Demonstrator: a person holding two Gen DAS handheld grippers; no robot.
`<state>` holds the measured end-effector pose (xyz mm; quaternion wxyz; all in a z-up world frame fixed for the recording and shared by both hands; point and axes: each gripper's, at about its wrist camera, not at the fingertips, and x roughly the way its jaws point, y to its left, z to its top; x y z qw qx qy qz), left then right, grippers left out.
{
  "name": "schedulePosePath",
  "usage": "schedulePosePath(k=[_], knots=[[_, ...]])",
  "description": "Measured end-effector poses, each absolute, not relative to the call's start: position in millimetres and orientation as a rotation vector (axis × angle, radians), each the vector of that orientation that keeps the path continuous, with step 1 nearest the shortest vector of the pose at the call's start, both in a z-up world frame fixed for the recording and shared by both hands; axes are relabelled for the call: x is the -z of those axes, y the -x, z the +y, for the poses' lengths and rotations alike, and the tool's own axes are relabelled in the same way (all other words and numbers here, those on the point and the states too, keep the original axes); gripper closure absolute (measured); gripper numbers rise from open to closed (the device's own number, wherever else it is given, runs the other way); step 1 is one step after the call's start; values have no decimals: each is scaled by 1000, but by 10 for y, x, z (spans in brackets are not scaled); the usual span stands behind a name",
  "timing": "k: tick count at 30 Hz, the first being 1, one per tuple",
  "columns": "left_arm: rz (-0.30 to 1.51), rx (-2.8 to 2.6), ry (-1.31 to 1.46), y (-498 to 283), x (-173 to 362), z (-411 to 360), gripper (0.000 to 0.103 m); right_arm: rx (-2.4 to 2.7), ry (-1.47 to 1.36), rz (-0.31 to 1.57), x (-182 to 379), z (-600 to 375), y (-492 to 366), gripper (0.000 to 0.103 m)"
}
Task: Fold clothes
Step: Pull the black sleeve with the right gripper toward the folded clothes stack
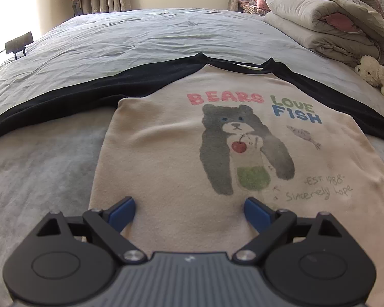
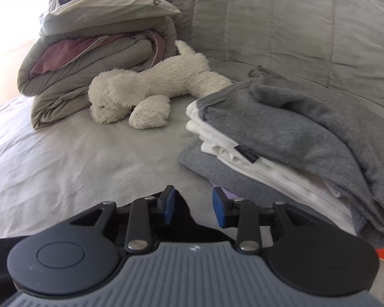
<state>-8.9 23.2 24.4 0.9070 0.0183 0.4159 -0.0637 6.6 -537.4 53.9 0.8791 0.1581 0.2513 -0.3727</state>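
A cream shirt (image 1: 166, 153) with black sleeves (image 1: 64, 97) and a bear print reading "BEARS LOVE FISH" lies flat, front up, on the grey bed sheet (image 1: 115, 38). My left gripper (image 1: 189, 212) hovers over the shirt's near hem, jaws wide open, with nothing pinched between the blue pads (image 1: 121, 213). In the right wrist view my right gripper (image 2: 194, 206) stands partly open. A fold of black sleeve cloth (image 2: 184, 217) rises between its jaws beside the left pad (image 2: 169, 206). A clear gap separates the cloth from the other pad.
A stack of folded grey and white clothes (image 2: 281, 148) lies just right of the right gripper. A white plush toy (image 2: 151, 92) and folded quilts (image 2: 94, 51) sit beyond, against a quilted grey cushion (image 2: 294, 25). A small dark device (image 1: 19, 42) stands at the bed's far left edge.
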Motion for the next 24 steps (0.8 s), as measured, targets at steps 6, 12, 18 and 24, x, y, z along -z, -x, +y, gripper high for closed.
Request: schedulePosePath(k=[6,12,18,24], knots=[[861,133,-35,89,-246,235,10,800,-402,486,-664,-5467,139,67],[858,129,-42,89,-237,219,10,643,-342,457,-792,-5315,130,67],[853,130,-48,95,-231,214,10,521,113,797,-385,-4816,-223,67],[852,130,-51,98,-230,211,10,639,34,717,-444,-5080,-100,94]])
